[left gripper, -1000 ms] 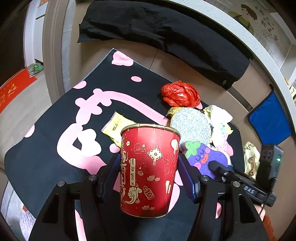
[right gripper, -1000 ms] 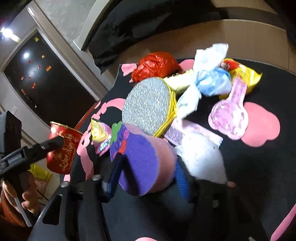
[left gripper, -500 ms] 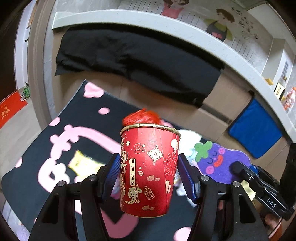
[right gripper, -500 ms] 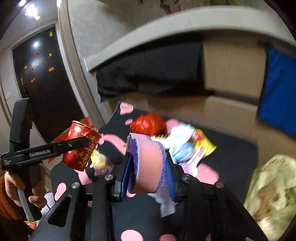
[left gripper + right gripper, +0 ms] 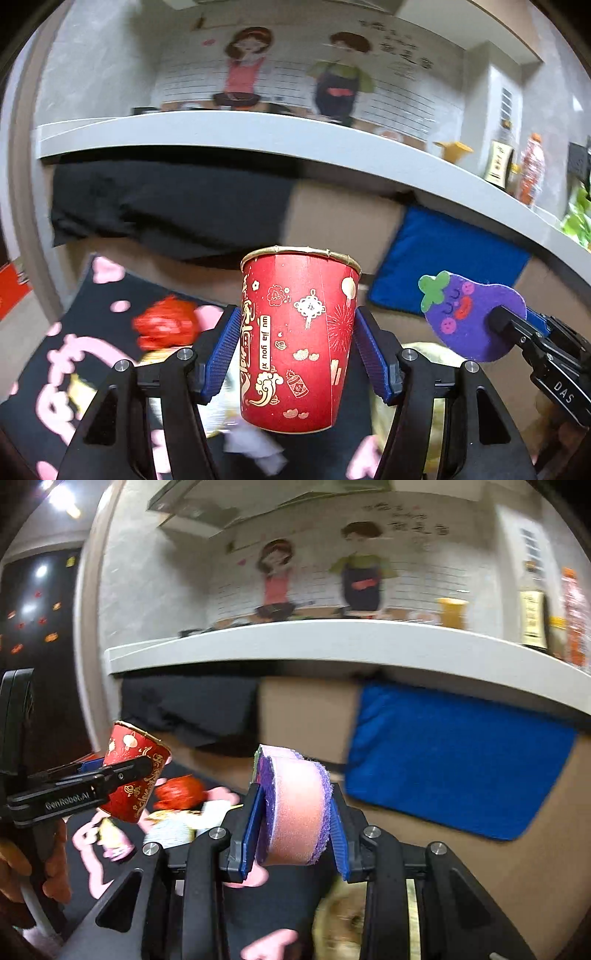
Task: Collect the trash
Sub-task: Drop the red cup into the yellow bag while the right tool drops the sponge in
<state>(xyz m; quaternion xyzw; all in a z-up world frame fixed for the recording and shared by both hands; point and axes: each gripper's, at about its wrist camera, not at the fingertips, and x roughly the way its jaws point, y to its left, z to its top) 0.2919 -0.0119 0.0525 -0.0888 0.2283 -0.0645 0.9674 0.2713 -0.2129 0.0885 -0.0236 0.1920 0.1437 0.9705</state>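
The red paper cup (image 5: pixel 300 339) hangs in the air above the black mat with pink shapes (image 5: pixel 44 373), clamped across its lower wall by the left gripper (image 5: pixel 295 354), whose blue pads press both sides. The likely failure is a crushed or slipping cup: thin paper walls taper downward, so a squeeze that is too hard could buckle them, and one too light could let the cup slide out. Its long axis runs nearly vertical, mouth up, leaning a little in the right wrist view.

To the right of the cup, the right gripper (image 5: pixel 295 812) is closed on a purple eggplant-shaped sponge (image 5: pixel 472 317), folded between the pads with its pink foam showing (image 5: pixel 295 808). The bent foam probably wants to spring flat, so it could pop free. Its green stem end points toward the cup.

Below the cup, more trash lies on the mat: a red crumpled bag (image 5: pixel 164 326), wrappers and white tissue (image 5: pixel 255 448), blurred. A yellowish bag (image 5: pixel 347 919) sits lower right of the cup.
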